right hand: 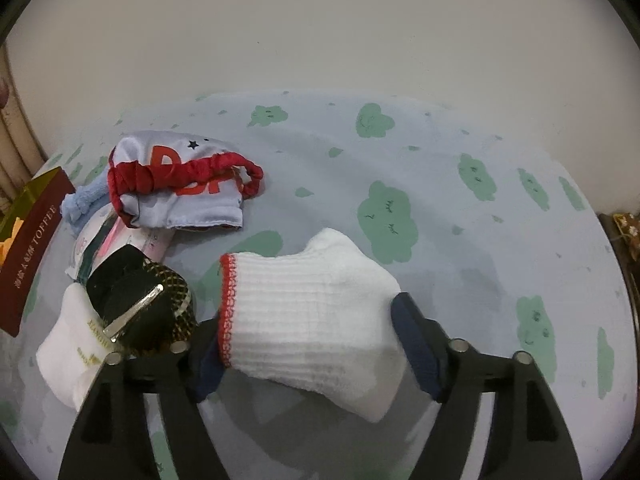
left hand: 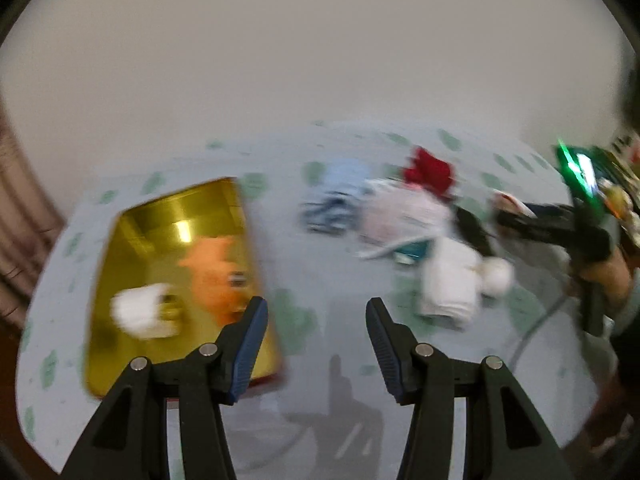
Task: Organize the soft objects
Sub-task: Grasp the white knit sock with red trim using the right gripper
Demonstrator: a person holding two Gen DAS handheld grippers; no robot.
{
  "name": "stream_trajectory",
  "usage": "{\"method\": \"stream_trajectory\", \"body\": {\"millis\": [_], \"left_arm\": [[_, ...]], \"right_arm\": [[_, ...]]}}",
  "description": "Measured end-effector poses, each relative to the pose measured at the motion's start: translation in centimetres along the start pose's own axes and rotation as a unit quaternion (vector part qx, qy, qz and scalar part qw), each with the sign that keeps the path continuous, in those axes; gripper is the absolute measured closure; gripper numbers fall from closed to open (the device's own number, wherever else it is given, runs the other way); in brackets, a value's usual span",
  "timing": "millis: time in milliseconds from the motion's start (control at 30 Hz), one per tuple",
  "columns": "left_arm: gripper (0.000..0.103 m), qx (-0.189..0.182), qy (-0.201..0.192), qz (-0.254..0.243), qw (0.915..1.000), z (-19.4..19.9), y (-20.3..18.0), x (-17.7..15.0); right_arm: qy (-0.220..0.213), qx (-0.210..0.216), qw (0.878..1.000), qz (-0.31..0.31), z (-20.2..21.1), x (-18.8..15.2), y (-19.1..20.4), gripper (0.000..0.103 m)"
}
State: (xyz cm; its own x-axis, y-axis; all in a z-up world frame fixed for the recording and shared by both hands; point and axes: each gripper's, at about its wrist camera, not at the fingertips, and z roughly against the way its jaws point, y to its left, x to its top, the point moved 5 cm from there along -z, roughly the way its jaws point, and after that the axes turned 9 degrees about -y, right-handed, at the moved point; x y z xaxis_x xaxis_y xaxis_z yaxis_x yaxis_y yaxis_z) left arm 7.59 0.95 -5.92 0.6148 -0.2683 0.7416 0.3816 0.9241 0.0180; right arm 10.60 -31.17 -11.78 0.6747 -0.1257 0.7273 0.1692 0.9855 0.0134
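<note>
two items, maybe, in gold tin

Black hand-held gripper arms, blue ribbed pads, silver pins

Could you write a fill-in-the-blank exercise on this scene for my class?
1. The right gripper grips a white glove whose cuff has a ___ edge.
2. The left gripper holds ___.
3. The gold tin holds an ___ soft item beside a white one.
4. The tablecloth has green ___ shapes.

Answers: red; nothing; orange; cloud

Tin contents blurred, perhaps toys.
</note>
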Motion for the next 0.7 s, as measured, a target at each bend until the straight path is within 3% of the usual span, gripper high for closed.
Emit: {"method": "stream_trajectory", "body": {"millis": [133,233,367,533,700], "left_arm": [[0.051,-0.06,0.027,-0.004,0.9978,-2.0,-3.4,-0.1],[0.051,-0.078,0.05,-0.015,0.9956,-3.7,-5.4,-0.3],[0.051,-0.11,0.069,-0.025,0.9912,-5.2,-7.9,-0.7],[0.051,-0.116,0.091,-0.042,0.9882,-6.9,-9.9,-0.9],[0.05,-0.097,0.101,-0.057,0.9885,-8.8,-10.5,-1.4]], "right_arm": [[-0.008,-0.004,1.0,0.021,0.7,-0.3,0.4,0.065],[-0.012,-0.03,0.999,0.009,1.6,-1.0,-1.0,0.066],[-0.016,-0.033,0.999,-0.006,2.4,-1.9,-2.4,0.066],[-0.019,-0.037,0.999,-0.004,2.0,-1.9,-2.2,0.065],[-0.021,-0.033,0.999,-0.015,2.0,-1.9,-2.3,0.064]]}}
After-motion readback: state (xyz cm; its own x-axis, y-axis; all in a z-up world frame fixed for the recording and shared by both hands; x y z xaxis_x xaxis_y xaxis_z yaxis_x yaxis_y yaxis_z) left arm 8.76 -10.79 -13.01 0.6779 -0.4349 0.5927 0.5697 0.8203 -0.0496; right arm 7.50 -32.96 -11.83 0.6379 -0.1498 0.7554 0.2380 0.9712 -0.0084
